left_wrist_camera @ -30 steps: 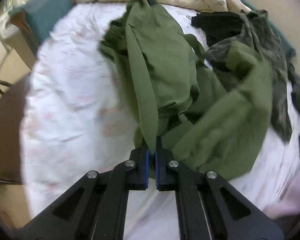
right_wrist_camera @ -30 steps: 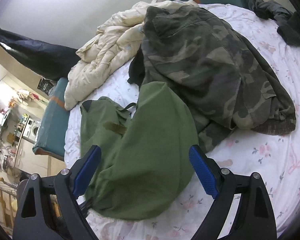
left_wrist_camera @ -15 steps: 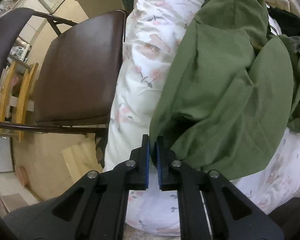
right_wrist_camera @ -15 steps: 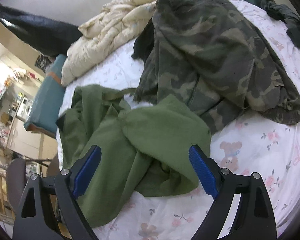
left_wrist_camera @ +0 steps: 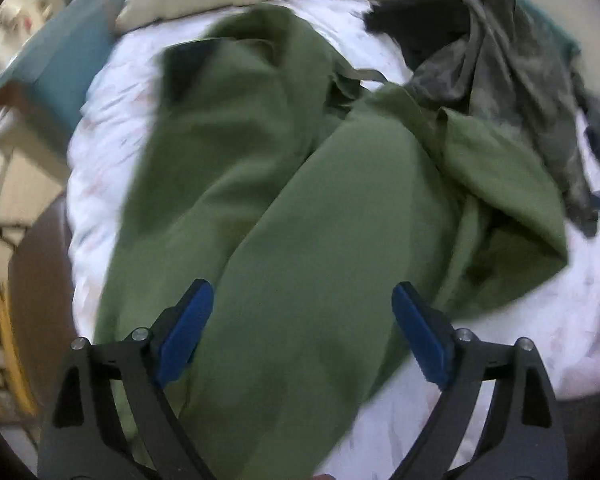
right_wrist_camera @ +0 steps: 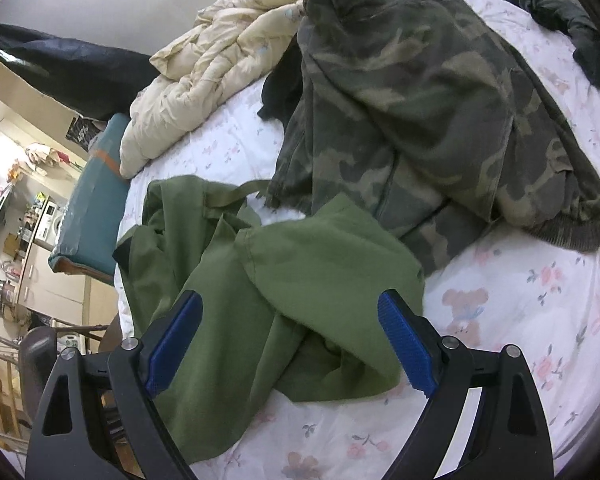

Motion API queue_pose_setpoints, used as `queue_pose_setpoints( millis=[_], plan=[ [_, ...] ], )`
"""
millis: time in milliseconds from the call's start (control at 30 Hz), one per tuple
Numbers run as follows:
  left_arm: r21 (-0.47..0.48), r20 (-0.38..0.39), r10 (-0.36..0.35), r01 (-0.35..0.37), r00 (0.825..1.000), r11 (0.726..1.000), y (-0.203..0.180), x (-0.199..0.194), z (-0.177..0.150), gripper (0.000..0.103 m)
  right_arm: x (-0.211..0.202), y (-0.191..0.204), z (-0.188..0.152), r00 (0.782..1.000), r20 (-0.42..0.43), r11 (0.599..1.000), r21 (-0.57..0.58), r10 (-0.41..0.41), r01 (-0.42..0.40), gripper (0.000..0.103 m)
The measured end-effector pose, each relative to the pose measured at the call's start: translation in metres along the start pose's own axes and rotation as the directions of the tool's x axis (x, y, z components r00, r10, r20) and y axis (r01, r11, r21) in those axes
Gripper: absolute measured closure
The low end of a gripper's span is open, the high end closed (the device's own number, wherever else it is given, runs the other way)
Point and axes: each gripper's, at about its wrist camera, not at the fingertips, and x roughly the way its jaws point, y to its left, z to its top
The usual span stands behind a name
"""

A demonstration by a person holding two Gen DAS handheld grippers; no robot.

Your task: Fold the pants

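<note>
Our left gripper [left_wrist_camera: 302,320] has let go of the green pants [left_wrist_camera: 300,208], so both it and the right gripper [right_wrist_camera: 290,336] gape wide, holding nothing, over pants rumpled on the bed's [right_wrist_camera: 520,320] near-left edge; we judge spreading them flat comes next.

Olive-green pants [right_wrist_camera: 260,300], plain woven cloth, lay crumpled and unfolded on the bed, legs spread toward the near edge, one leg doubled over, strap trailing at the top.
</note>
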Motion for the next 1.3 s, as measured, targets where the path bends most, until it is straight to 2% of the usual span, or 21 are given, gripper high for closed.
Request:
queue_pose_setpoints(
  millis=[67,100,133,200,333,400,533,600,633,700,800,867,900,933,967,1033,1133,1167,1200,1233,1300],
  plan=[
    [0.033,-0.02,0.037,-0.037,0.999,0.999,-0.01,0.033,0.016,0.027,-0.004,-0.006,0.004,1.0,0.006,1.0,0.022,0.01,-0.01,0.012],
    [0.044,-0.039,0.05,-0.048,0.998,0.998,-0.01,0.044,0.02,0.044,-0.006,-0.009,0.006,1.0,0.008,0.999,0.031,0.014,-0.014,0.012],
    [0.064,-0.088,0.056,-0.051,0.995,0.997,-0.012,0.062,0.024,0.072,-0.007,-0.012,0.008,1.0,0.009,0.999,0.039,0.016,-0.016,0.012],
    [0.09,-0.145,0.066,-0.053,0.987,0.995,-0.013,0.077,0.025,0.102,-0.01,-0.018,0.012,1.0,0.013,0.999,0.045,0.015,-0.016,0.012],
    [0.149,-0.087,0.033,-0.02,0.996,0.989,-0.016,0.05,0.005,0.103,-0.015,-0.03,0.018,1.0,0.023,0.996,0.089,0.017,-0.019,0.012],
    [0.132,-0.105,-0.046,0.06,0.993,0.989,-0.014,0.026,-0.014,0.103,-0.017,-0.033,0.019,0.999,0.026,0.993,0.112,0.032,-0.035,0.012],
    [0.205,-0.173,-0.148,0.182,0.974,0.962,-0.014,-0.029,-0.092,0.103,-0.017,-0.028,0.015,0.998,0.012,0.991,0.121,0.06,-0.061,0.012],
    [0.237,-0.212,-0.161,0.211,0.964,0.948,-0.015,-0.045,-0.126,0.103,-0.017,-0.023,0.012,0.997,0.007,0.991,0.114,0.073,-0.073,0.012],
    [0.255,-0.225,-0.149,0.206,0.963,0.945,-0.014,-0.052,-0.148,0.103,-0.017,-0.02,0.01,0.997,0.007,0.991,0.107,0.076,-0.076,0.012],
    [0.234,-0.222,-0.132,0.184,0.966,0.955,-0.008,-0.058,-0.163,0.103,-0.018,-0.012,0.006,0.997,0.004,0.993,0.089,0.083,-0.083,0.012],
    [0.187,-0.129,-0.1,0.123,0.987,0.975,0.008,-0.066,-0.153,0.103,-0.015,-0.004,-0.001,0.995,-0.015,0.992,0.082,0.098,-0.096,0.012],
    [0.13,-0.087,-0.098,0.109,0.991,0.986,0.018,-0.063,-0.127,0.093,-0.011,0.001,-0.005,0.995,-0.026,0.993,0.071,0.095,-0.093,0.012],
    [0.105,-0.08,-0.094,0.102,0.992,0.989,0.017,-0.058,-0.113,0.063,-0.009,0.003,-0.006,0.996,-0.029,0.994,0.064,0.089,-0.087,0.012],
    [0.066,-0.06,-0.087,0.091,0.994,0.994,0.023,-0.051,-0.096,0.021,-0.008,0.004,-0.007,0.996,-0.031,0.995,0.059,0.085,-0.083,0.012],
    [0.046,-0.044,-0.072,0.074,0.996,0.996,0.027,-0.042,-0.083,0.007,-0.007,0.004,-0.008,0.996,-0.035,0.996,0.052,0.078,-0.076,0.012],
    [0.019,-0.017,-0.022,0.022,1.0,1.0,0.032,-0.021,-0.054,0.002,-0.005,0.002,-0.007,0.997,-0.036,0.997,0.049,0.069,-0.067,0.012],
    [0.018,-0.064,0.006,-0.004,0.998,1.0,0.038,0.019,-0.021,0.003,-0.004,-0.004,-0.002,0.998,-0.031,0.997,0.053,0.05,-0.049,0.012],
    [0.025,-0.081,0.021,-0.019,0.997,0.999,0.039,0.033,-0.014,0.005,-0.004,-0.007,0.001,0.998,-0.028,0.997,0.064,0.05,-0.049,0.012],
    [0.039,-0.093,0.047,-0.043,0.995,0.998,0.041,0.045,-0.009,0.026,-0.005,-0.009,0.002,0.998,-0.027,0.996,0.07,0.052,-0.05,0.012],
    [0.06,-0.122,0.075,-0.068,0.99,0.996,0.041,0.059,-0.005,0.063,-0.005,-0.011,0.004,0.998,-0.026,0.996,0.079,0.055,-0.053,0.012],
    [0.074,-0.164,0.079,-0.067,0.983,0.995,0.04,0.069,-0.002,0.094,-0.007,-0.015,0.007,0.998,-0.023,0.995,0.087,0.057,-0.055,0.012]
  ],
)
